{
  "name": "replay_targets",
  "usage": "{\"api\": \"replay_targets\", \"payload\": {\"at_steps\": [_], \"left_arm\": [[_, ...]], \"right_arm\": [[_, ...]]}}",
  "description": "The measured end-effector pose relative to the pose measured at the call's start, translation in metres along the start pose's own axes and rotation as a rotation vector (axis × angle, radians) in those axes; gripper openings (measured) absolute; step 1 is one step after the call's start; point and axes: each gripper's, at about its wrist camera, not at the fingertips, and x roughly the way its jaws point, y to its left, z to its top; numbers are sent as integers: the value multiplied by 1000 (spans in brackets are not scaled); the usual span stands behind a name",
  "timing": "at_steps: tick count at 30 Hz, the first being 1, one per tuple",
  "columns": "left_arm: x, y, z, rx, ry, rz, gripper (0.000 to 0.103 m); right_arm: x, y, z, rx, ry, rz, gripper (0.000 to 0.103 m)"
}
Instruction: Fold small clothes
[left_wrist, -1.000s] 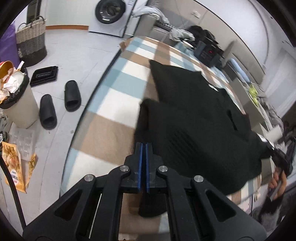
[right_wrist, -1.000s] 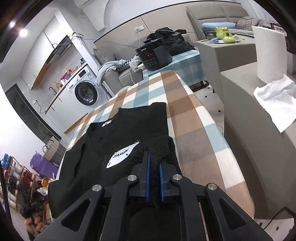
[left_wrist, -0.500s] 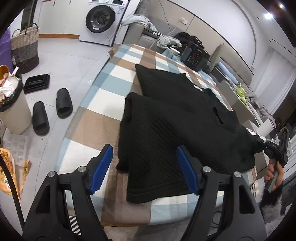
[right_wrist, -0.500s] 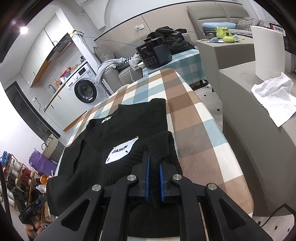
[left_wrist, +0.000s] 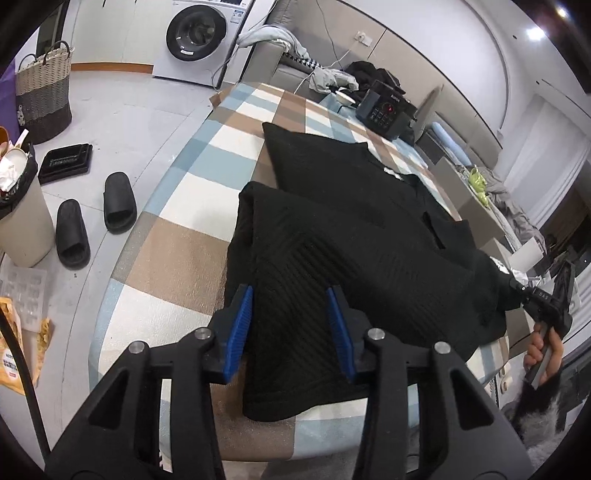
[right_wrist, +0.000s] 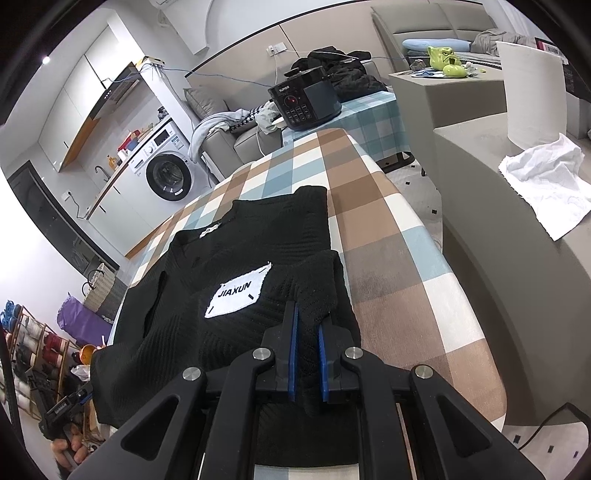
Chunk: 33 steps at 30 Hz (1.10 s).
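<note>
A black sweater (right_wrist: 229, 280) lies on the checked desk (right_wrist: 388, 236), its lower part folded up over the body. The left gripper (left_wrist: 290, 317) hovers above the fold, fingers (left_wrist: 240, 325) released. The right gripper (right_wrist: 306, 332) has its fingers clenched on a sweater bunch beside the white JIAXUN label (right_wrist: 238, 291).
</note>
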Motion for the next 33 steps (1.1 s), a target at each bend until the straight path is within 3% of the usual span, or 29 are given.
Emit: {"api": "replay_targets", "payload": {"at_steps": [6, 9, 11, 17, 24, 27, 30, 33], "left_arm": [[9, 2, -3, -4, 18, 12, 37], [11, 1, -1, 4, 1, 24, 9], [8, 3, 1, -22, -21, -8, 4], [-10, 0, 29, -34, -116, -51, 4], [-9, -15, 89, -18, -226, -51, 4], [11, -14, 113, -47, -224, -32, 4], [41, -10, 129, -93, -184, -15, 4], [71, -3, 135, -120, -126, 54, 4]], "right_arm": [[0, 1, -5, 1, 15, 3, 8], [-1, 1, -10, -3, 20, 8, 8], [-4, 2, -11, -3, 14, 29, 8], [-29, 4, 3, 2, -97, 88, 7], [-17, 8, 30, 65, -149, 51, 7], [3, 2, 43, 159, -144, -1, 7], [28, -1, 49, 179, -87, -61, 8], [43, -3, 49, 165, -8, -96, 18]]}}
